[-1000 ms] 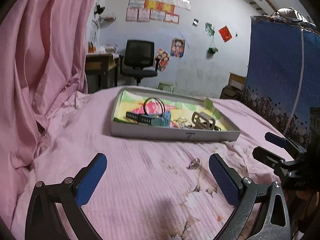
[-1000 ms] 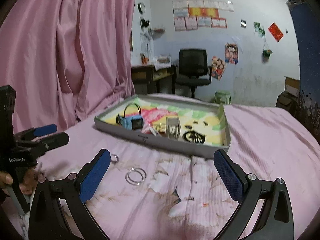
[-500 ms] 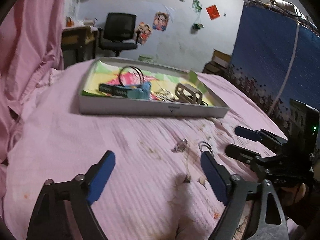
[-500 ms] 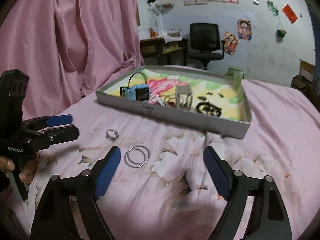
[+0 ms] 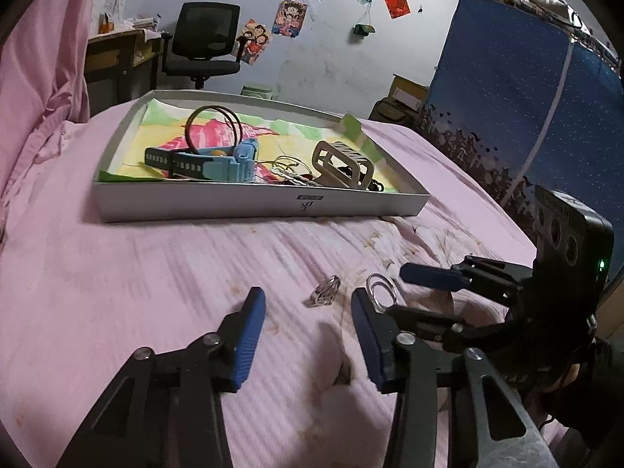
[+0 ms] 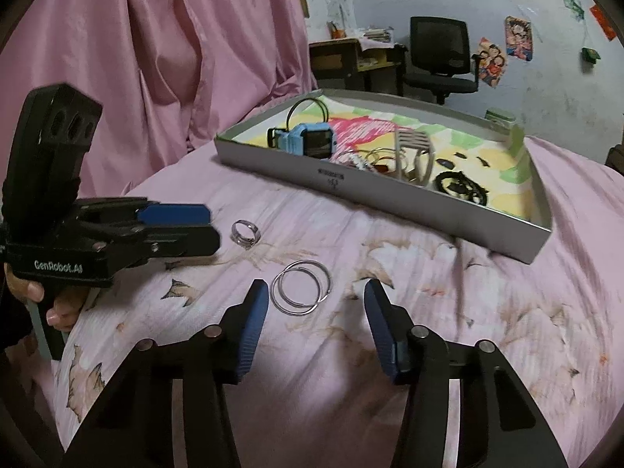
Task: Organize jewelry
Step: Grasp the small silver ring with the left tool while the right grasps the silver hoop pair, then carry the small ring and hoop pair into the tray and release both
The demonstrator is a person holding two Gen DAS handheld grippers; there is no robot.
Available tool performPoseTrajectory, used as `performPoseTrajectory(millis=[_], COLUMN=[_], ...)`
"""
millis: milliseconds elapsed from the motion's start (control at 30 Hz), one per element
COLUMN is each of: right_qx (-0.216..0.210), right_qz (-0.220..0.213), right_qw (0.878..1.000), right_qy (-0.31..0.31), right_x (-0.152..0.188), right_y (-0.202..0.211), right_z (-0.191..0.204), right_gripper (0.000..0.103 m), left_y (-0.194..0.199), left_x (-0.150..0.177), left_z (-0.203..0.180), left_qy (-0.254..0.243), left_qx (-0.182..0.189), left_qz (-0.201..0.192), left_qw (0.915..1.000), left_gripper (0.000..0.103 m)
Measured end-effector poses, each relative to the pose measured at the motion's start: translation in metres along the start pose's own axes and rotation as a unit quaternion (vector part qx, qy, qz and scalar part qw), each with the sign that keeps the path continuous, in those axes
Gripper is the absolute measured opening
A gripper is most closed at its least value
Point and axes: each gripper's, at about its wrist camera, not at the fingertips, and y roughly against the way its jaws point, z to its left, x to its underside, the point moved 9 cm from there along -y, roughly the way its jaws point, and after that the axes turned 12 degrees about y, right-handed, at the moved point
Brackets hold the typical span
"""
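On the pink bedsheet a small silver ring [image 5: 325, 295] [image 6: 245, 233] lies just ahead of my left gripper [image 5: 306, 304] [image 6: 212, 226]. The left jaws are closing, with nothing pressed between them. A pair of thin silver hoops [image 6: 300, 292] [image 5: 381, 288] lies in front of my right gripper [image 6: 316, 292] [image 5: 401, 292], near its left fingertip. The right jaws are closing too, and they touch nothing. Farther back, a grey tray [image 5: 261, 204] [image 6: 351, 187] holds a blue watch [image 5: 234, 162], a black bangle, a beige hair claw [image 5: 343, 163] and chains.
A pink curtain [image 6: 156, 58] hangs along the left of the bed. A blue fabric wardrobe [image 5: 526, 117] stands on the right. An office chair [image 5: 204, 39] and a desk stand by the far wall. A person's hand [image 6: 58, 304] holds the left gripper's handle.
Both grippers have tipped downward and come closer to the sheet, and both pairs of jaws have narrowed. The ring and the hoops now sit nearer the fingertips.
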Motion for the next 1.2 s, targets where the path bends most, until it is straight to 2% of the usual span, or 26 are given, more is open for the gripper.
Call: performPoseTrajectory(millis=[167, 533, 700, 1200], right_qx=[-0.008, -0.015, -0.012, 0.015], right_qz=[0.010, 0.018, 0.020, 0.021], right_qw=[1.000, 1.000, 1.000, 0.999], right_qy=[0.004, 0.001, -0.002, -0.022], right_x=[0.001, 0.002, 0.003, 0.008], right_y=[-0.007, -0.015, -0.016, -0.020], right_z=[0.003, 0.005, 0.004, -0.005], right_gripper=[0.042, 0.029, 0.027, 0.027], left_y=[-0.008, -0.015, -0.016, -0.012], left_x=[0.000, 0.002, 0.000, 0.004], left_z=[-0.004, -0.003, 0.000, 0.006], left_qy=[-0.004, 0.005, 0.012, 0.040], left_qx=[0.009, 0.013, 0.010, 0.008], left_qz=[0.014, 0.024, 0.022, -0.006], left_qw=[0.9999, 0.9996, 0.9996, 0.9991], left_gripper=[0.030, 0.011, 0.007, 0.007])
